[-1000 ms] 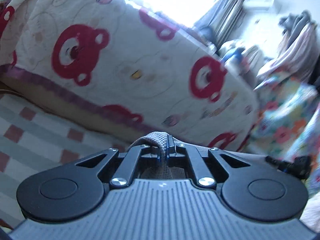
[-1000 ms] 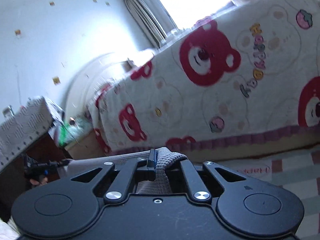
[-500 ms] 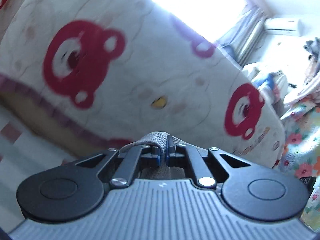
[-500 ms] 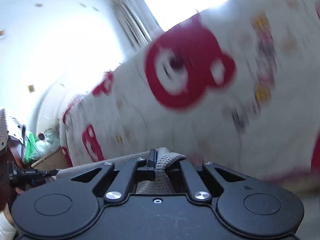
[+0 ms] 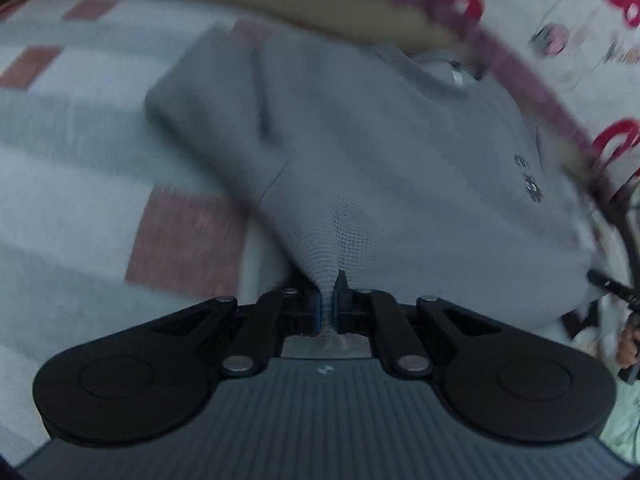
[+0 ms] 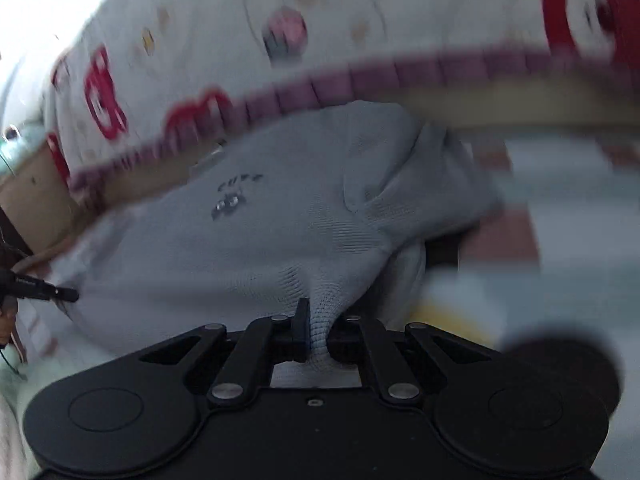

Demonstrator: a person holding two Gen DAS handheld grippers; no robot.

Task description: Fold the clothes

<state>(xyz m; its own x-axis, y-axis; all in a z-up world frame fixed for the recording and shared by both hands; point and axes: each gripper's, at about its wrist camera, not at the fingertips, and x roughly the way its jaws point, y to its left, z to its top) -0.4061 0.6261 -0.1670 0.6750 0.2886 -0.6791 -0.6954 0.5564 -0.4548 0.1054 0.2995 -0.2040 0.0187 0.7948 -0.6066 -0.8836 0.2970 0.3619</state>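
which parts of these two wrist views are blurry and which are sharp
Left wrist view: checked floor and bear-print cover smear with motion; grey shirt sharpest near the jaws. Right wrist view: cover streaks, shirt knit crisp by the jaws.

Both views were motion-blurred. The dark print on the grey shirt was too small and smeared to read in either view. The shirt's edge was bunched between the left gripper fingers, and its hem was hidden there. The bear-print bedspread and the checked floor mat were smeared. The shirt's lower left part ran behind the right gripper housing.
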